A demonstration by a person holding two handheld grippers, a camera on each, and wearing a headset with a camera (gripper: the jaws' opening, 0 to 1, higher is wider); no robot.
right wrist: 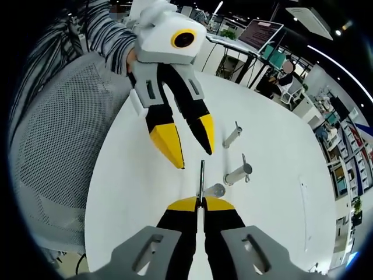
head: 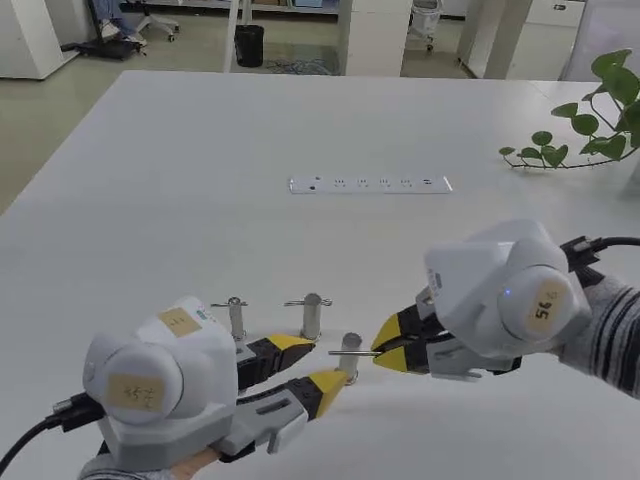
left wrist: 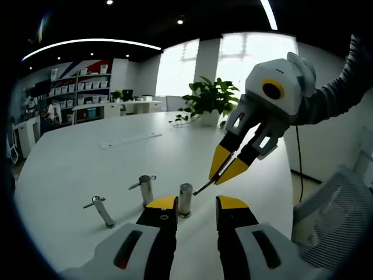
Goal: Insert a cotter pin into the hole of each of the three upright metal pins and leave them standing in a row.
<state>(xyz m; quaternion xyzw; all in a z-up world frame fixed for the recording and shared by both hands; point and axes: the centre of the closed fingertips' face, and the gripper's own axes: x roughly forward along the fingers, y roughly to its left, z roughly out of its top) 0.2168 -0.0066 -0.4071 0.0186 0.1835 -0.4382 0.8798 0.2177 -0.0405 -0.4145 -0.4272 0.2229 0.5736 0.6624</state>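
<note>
White table [head: 180, 180] stretches through a bright open office, and near its front edge a bare metal pin [head: 351, 345] stands upright. The left gripper [head: 312, 365] is partly open, its yellow-tipped jaws on either side of that pin; I cannot tell whether they touch it. From the pin's right comes the right gripper [head: 383, 352], jaws closed tight on a thin cotter pin [head: 336, 352] held level, its free end at the pin's upper part. Just left of the bare pin and slightly beyond it stand two other metal pins [head: 312, 320], each upright with a cotter pin across its top. Well beyond the bare pin lies a white power strip [head: 370, 184], and far to its right trails a green plant [head: 600, 120]. A tan sticker [head: 545, 310] on the right gripper bears handwriting that looks like 56.
</note>
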